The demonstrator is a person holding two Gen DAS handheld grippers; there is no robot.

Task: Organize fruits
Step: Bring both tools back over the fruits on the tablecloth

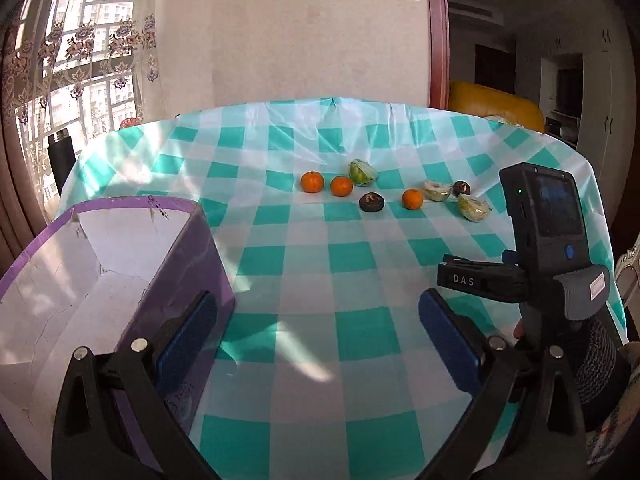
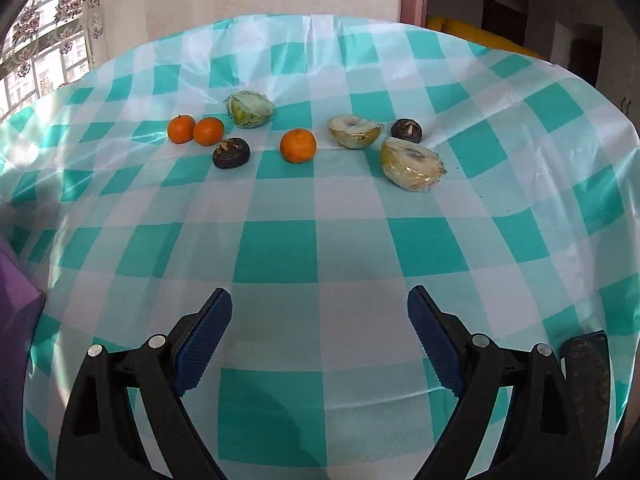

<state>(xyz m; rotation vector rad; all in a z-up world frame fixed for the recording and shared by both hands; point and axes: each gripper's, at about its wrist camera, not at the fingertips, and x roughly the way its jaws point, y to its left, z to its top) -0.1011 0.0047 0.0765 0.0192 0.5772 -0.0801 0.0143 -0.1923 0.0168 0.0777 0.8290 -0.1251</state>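
The table [image 2: 360, 240] is spread with a teal-and-white checked cloth, and on its near left a purple box [image 1: 120, 280] is stood with its open, white-lined mouth turned up, presumably placed there to receive the fruit. No fruit can be seen inside it.

The right gripper [image 2: 320, 340] is held low over the near middle of the cloth, its fingers [image 2: 204, 340] spread wide with nothing between them, and it is aimed at the far row. The left gripper [image 1: 320, 340] is likewise released and empty, its left finger just beside the box wall, so a drop into the box could be made with little travel.

The fruit is all lying loose at the far middle of the table, well apart from both grippers. Three wrapped cut halves are seen: one far left [image 2: 250, 109], one in the middle [image 2: 354, 131], and the nearest one at right [image 2: 412, 164]. Three oranges are set among them, two touching at left [image 2: 181, 129] [image 2: 208, 131] and one alone in the centre [image 2: 298, 145]. Two dark round fruits [image 2: 231, 153] [image 2: 406, 130] complete the row. Sorting is judged not yet begun.
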